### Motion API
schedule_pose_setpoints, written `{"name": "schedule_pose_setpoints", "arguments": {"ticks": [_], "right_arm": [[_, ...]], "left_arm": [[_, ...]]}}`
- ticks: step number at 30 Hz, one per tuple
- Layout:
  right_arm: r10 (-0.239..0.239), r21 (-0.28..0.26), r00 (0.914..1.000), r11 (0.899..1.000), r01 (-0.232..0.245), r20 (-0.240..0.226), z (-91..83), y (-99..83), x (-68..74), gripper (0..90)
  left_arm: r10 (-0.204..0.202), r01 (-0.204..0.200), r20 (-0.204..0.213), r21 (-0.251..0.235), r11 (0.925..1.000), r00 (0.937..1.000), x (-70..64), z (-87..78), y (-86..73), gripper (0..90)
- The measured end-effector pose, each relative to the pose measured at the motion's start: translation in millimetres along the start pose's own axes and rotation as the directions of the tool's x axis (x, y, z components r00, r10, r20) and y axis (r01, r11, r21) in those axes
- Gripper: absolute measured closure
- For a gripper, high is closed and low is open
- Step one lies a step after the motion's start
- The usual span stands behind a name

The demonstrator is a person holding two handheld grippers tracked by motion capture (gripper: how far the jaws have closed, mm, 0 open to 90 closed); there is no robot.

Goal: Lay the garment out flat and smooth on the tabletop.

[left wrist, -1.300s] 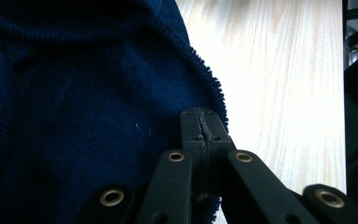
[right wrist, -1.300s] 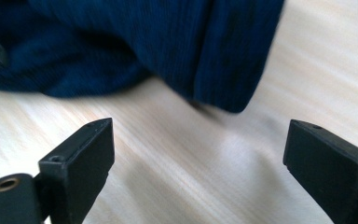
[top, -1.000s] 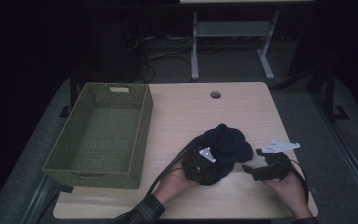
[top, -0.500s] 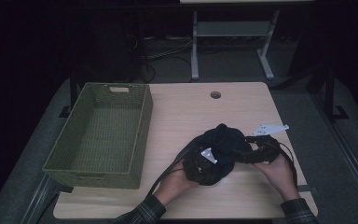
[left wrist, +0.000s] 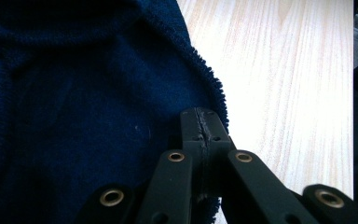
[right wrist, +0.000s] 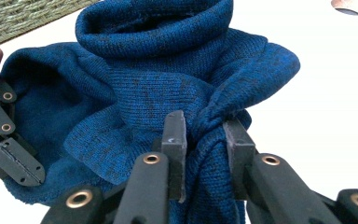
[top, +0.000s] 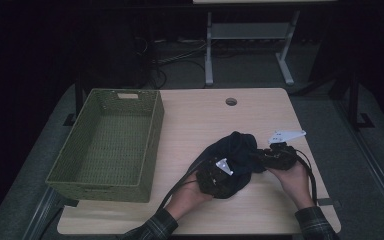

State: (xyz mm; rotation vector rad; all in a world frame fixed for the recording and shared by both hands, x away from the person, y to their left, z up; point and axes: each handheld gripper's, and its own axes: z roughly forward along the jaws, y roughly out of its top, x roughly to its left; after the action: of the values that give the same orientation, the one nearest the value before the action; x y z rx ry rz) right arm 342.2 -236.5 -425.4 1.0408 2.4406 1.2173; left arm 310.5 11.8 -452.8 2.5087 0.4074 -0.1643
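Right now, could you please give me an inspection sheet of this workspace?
Surface: light wooden table with a round hole near its far edge.
Job's things: dark blue knitted garment bunched at the near middle; green woven basket at the left with nothing in it.
Clutter: nothing seen.
Grippers: left gripper shut on the garment's edge; right gripper closed around a gathered fold, jaws held apart by the cloth.
Cables: one trails from each gripper toward the person; more lie on the floor behind the table.
Surroundings: dark room, white table frame behind, grey floor.
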Motion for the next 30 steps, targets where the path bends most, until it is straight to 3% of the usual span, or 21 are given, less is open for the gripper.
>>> {"name": "schedule_pose_setpoints", "arguments": {"ticks": [6,14,30], "right_arm": [[0.017,-0.004,0.9998,1.000,-0.017,-0.011,0.6,6.1,-4.4,75.6],[-0.005,-0.005,1.0000,1.000,0.005,0.003,1.5,26.8,-11.3,75.6],[-0.033,-0.019,0.9989,0.999,0.034,0.034,16.1,81.5,-34.9,75.8]], "left_arm": [[0.003,-0.003,-0.005,0.004,1.0000,1.0000,-0.6,0.0,0.6,90.0],[0.008,-0.008,-0.009,0.007,0.9999,0.9999,-0.8,0.0,1.1,90.0],[-0.011,0.011,-0.001,-0.004,0.9999,0.9999,-0.8,1.0,0.8,90.0]]}}
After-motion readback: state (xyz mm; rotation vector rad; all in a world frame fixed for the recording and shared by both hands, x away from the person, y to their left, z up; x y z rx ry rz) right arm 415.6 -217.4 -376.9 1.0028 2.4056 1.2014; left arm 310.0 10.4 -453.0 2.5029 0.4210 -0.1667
